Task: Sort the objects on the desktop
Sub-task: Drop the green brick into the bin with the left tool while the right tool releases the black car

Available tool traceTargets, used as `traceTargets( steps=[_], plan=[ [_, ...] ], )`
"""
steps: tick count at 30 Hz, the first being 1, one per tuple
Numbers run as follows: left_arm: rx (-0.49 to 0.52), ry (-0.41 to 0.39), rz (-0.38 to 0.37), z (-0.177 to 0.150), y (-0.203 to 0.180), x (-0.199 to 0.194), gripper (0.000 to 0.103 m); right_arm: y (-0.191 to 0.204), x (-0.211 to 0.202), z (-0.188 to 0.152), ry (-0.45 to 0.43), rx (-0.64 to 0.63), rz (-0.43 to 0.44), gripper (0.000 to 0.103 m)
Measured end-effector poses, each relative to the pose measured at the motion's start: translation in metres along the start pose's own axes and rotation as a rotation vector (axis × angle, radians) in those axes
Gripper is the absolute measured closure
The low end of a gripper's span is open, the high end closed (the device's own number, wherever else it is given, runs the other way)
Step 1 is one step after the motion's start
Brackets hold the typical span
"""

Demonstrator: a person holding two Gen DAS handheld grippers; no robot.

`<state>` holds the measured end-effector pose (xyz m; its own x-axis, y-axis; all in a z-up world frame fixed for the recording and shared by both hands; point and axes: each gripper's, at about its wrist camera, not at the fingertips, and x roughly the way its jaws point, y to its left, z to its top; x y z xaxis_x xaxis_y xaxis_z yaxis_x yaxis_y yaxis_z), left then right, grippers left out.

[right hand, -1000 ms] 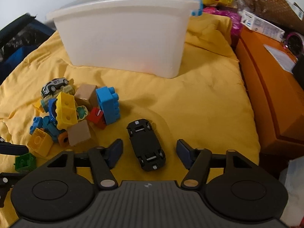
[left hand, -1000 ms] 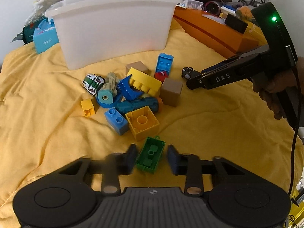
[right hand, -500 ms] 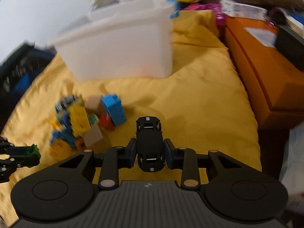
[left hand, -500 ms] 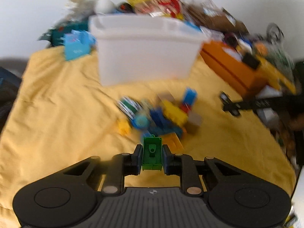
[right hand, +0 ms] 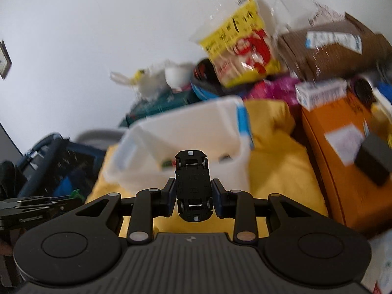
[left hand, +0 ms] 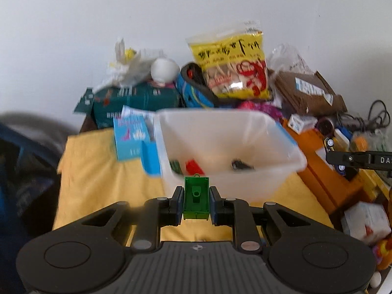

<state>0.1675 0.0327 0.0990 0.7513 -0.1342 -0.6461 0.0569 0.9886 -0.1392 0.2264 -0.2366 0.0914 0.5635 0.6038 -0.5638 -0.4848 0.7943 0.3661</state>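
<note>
My left gripper (left hand: 196,202) is shut on a green toy brick (left hand: 196,199), held in the air just in front of the white plastic bin (left hand: 289,169). The bin holds a red piece (left hand: 193,166), a dark green piece (left hand: 176,166) and a small black toy (left hand: 241,165). My right gripper (right hand: 193,197) is shut on a black toy car (right hand: 193,186), upside down with its wheels showing, raised near the white bin (right hand: 196,125). The right gripper also shows at the right edge of the left wrist view (left hand: 329,158). The left gripper shows at the left of the right wrist view (right hand: 76,198).
A yellow cloth (left hand: 98,171) covers the surface. An orange box (right hand: 343,161) lies to the right. Behind the bin are a yellow snack bag (left hand: 232,61), a teal box (left hand: 137,103), a blue carton (left hand: 132,137) and a brown cardboard box (right hand: 338,49).
Both grippers closed on their objects, the green brick and the black car, and lifted them up and toward the white bin. The brick pile has dropped out of view.
</note>
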Motion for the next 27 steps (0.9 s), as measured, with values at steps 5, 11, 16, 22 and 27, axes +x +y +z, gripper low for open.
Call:
traceTargets(
  steps=[5, 11, 16, 22, 27],
  plan=[
    [0.002, 0.009, -0.007, 0.039, 0.001, 0.012, 0.079, 0.006, 0.012, 0.034, 0.005, 0.008, -0.004, 0.069],
    [-0.010, 0.036, -0.021, 0.061, -0.002, 0.027, 0.079, 0.014, 0.028, 0.056, 0.033, -0.012, -0.011, 0.069],
    [0.000, 0.050, -0.023, 0.074, -0.006, 0.039, 0.079, 0.023, 0.044, 0.068, 0.060, -0.028, -0.021, 0.069],
    [0.007, 0.084, -0.015, 0.089, -0.008, 0.058, 0.079, 0.026, 0.062, 0.073, 0.102, -0.027, -0.025, 0.069],
    [0.009, 0.095, -0.011, 0.098, -0.008, 0.069, 0.079, 0.023, 0.076, 0.073, 0.138, -0.044, -0.056, 0.069]
  ],
)
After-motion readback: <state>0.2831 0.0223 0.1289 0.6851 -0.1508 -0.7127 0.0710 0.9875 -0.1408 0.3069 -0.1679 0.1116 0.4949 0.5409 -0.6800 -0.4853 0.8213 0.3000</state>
